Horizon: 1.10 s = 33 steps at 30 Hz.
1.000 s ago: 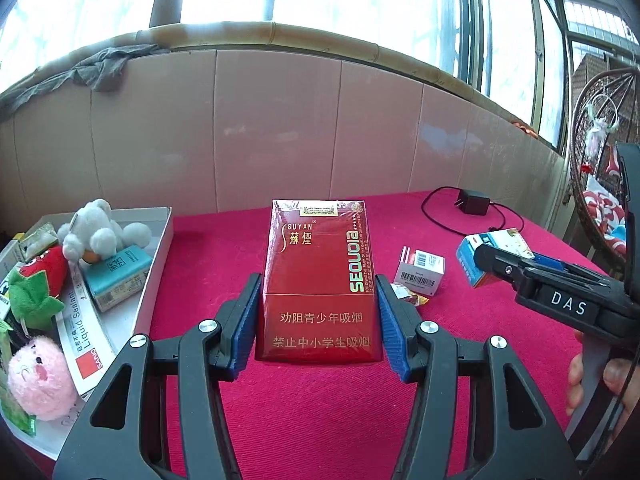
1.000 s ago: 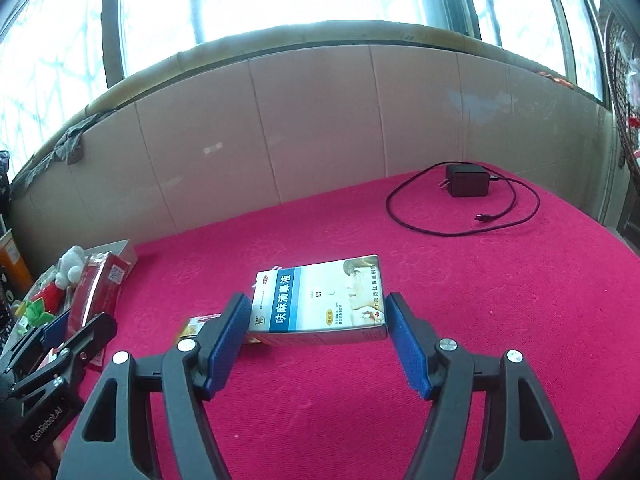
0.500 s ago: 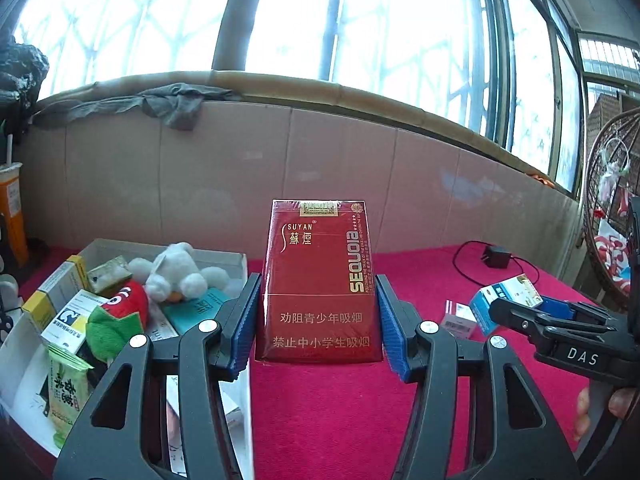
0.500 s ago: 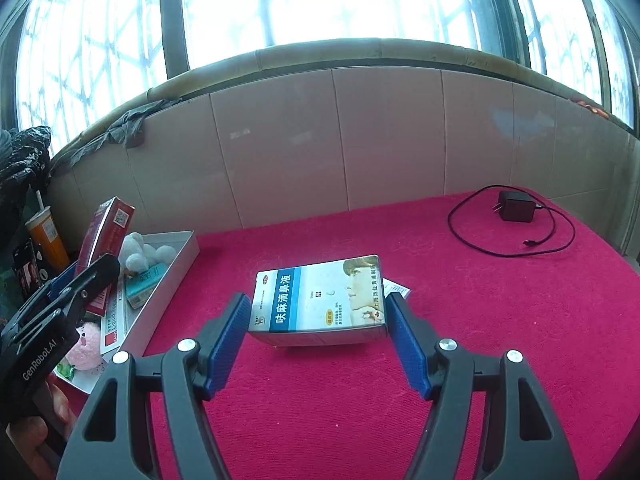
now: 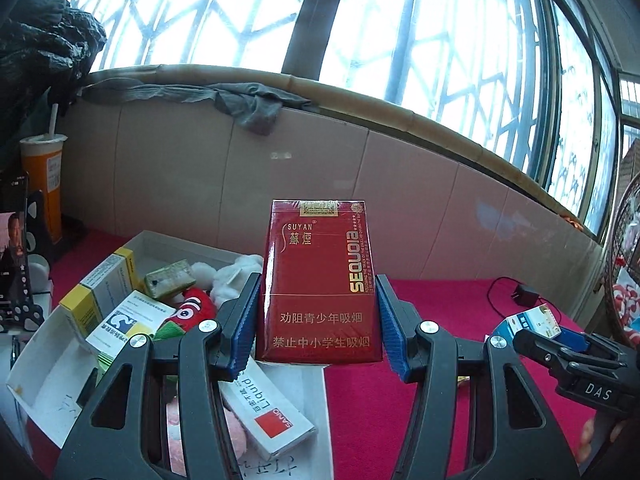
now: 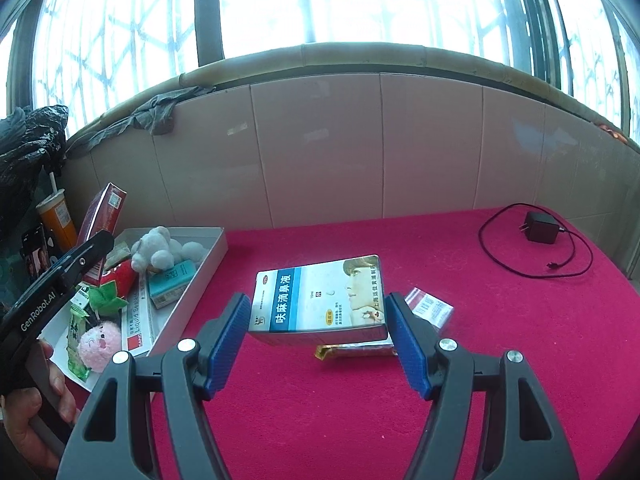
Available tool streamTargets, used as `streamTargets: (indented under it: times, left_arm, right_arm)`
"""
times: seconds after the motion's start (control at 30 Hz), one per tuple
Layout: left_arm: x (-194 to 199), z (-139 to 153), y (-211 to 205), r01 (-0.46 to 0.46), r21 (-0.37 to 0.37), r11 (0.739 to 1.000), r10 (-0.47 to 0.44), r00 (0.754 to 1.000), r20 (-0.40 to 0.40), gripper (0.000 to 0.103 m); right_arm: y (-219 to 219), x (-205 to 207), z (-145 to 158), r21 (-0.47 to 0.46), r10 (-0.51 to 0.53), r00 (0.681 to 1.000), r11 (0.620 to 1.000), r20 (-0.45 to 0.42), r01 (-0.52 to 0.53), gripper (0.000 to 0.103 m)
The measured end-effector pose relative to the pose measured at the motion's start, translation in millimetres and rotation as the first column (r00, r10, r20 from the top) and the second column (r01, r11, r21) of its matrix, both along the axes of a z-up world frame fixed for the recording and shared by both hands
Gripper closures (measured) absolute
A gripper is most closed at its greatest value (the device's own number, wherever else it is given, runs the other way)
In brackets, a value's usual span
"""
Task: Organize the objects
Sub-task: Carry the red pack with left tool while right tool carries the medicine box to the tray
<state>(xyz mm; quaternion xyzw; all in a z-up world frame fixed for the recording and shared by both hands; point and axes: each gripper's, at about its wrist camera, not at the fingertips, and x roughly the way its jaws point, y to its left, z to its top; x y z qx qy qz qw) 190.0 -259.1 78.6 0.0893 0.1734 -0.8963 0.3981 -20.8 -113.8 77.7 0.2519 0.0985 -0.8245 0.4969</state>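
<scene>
**Two boxes gripped, both carried near the white tray**

In your left wrist view, the red cigarette pack (image 5: 318,284) stands upright, dead centre between the blue pads of your left gripper (image 5: 316,324); the jaws stand partly open and clamp its two narrow sides. The white tray (image 5: 36,360) lies at 8 o'clock from the pack, crowded with small boxes and plush toys, and the pack's lower edge hangs over the tray's near corner. Your right gripper shows at 4 o'clock with the blue-and-white box.

In your right wrist view, the blue-and-white medicine box (image 6: 320,300) lies flat, face up, between the pads of your right gripper (image 6: 318,338), jaws about half open and pressing on its short ends. It hangs above the red tablecloth (image 6: 500,340); the tray sits at 9 o'clock, and a small packet (image 6: 430,306) lies at 3 o'clock.
</scene>
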Motion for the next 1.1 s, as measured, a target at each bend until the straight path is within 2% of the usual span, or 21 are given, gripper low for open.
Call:
streamTargets:
  times: [0.2, 0.3, 0.5, 0.63, 0.77, 0.83, 0.97, 1.1]
  left_arm:
    - [21, 2, -23, -0.058, 0.036, 0.998, 0.059, 0.998, -0.036, 0.049]
    - [39, 2, -41, -0.114, 0.053, 0.992, 0.117, 0.992, -0.052, 0.049]
    - [88, 0, -81, -0.182, 0.155, 0.971, 0.202, 0.971, -0.126, 0.049]
    - [110, -6, -99, -0.131, 0.228, 0.965, 0.176, 0.966, -0.19, 0.049]
    - [116, -16, -111, -0.083, 0.296, 0.951, 0.157, 0.96, -0.234, 0.049]
    - [114, -19, -112, -0.093, 0.303, 0.949, 0.164, 0.961, -0.221, 0.049]
    - [109, -15, -106, -0.158, 0.258, 0.953, 0.2, 0.969, -0.148, 0.049]
    - [107, -16, -107, -0.211, 0.244, 0.947, 0.238, 0.967, -0.086, 0.049]
  right_arm:
    - [-24, 17, 20, -0.015, 0.068, 0.998, 0.998, -0.012, -0.068, 0.034]
    - [-39, 28, 27, -0.018, 0.114, 0.993, 0.993, 0.004, -0.114, 0.034]
    - [-83, 55, 36, 0.002, 0.216, 0.976, 0.976, 0.041, -0.216, 0.034]
    - [-109, 76, 35, 0.011, 0.283, 0.956, 0.959, 0.082, -0.285, 0.034]
    - [-128, 99, 26, 0.032, 0.33, 0.938, 0.942, 0.105, -0.335, 0.034]
    - [-136, 107, 19, 0.045, 0.347, 0.93, 0.934, 0.124, -0.354, 0.034]
    - [-144, 118, 4, 0.063, 0.36, 0.921, 0.926, 0.149, -0.373, 0.034]
    - [-146, 122, -10, 0.088, 0.359, 0.919, 0.923, 0.164, -0.376, 0.034]
